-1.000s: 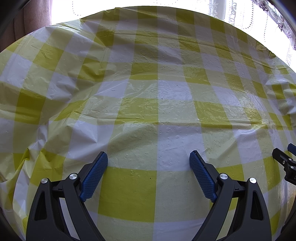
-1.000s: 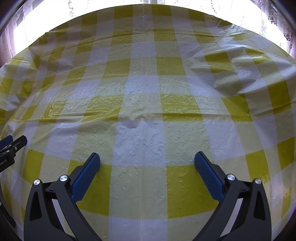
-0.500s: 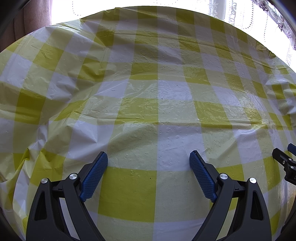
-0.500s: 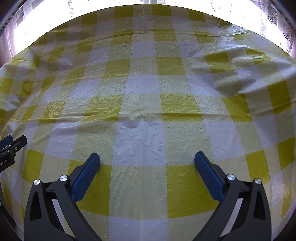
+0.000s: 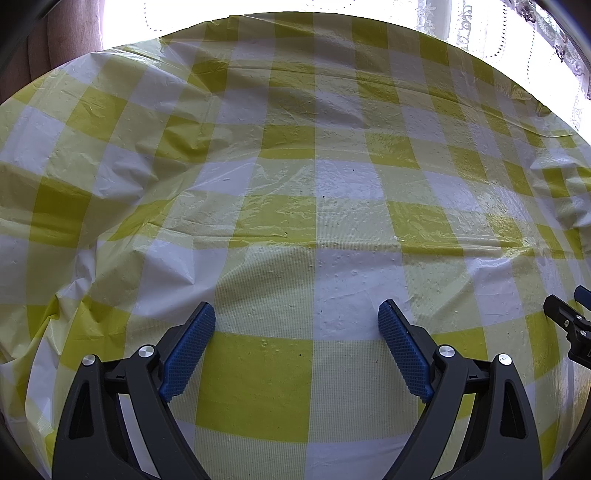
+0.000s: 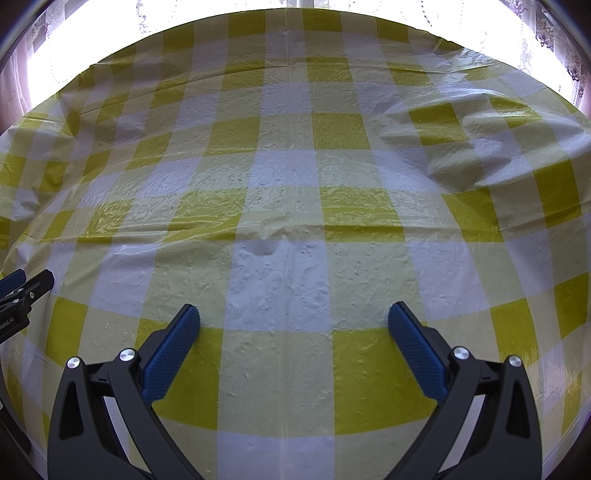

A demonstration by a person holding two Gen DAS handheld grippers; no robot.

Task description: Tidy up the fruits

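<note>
Nothing has changed vs a sec ago: both views match the earlier pics square for square, no shift in either tool or in the cloth. For the task that means it hasn't got going here; nothing picked, nothing sorted.

Nearest, bottom of the left wrist view: left hand-held gripper [image 5: 297, 334], jaws spread wide, blue ribbed pads [image 5: 188, 350] well apart, nothing btwn them, only cloth underneath. Same in the right wrist view: right hand-held gripper [image 6: 293, 338] spread wide and empty. Each tool also peeks into the other's pic: the right one at the right edge of the left view, the left one at the left edge of the right view, so the two sit side by side, apart.

Further up: table [image 5: 314, 221] under a yellow-and-white check plastic tablecloth [image 6: 280, 206], creased, w/ a raised fold in the upper right of the right view. Glare patches mid-frame.

Far: bright window w/ lace curtain [image 5: 461, 26] along the top edge.

Fruits: none visible in either view, no bowl or basket either. Where they are can't be told from here. Prob. next need is to swing the tools or wait till fruit comes into sight.
</note>
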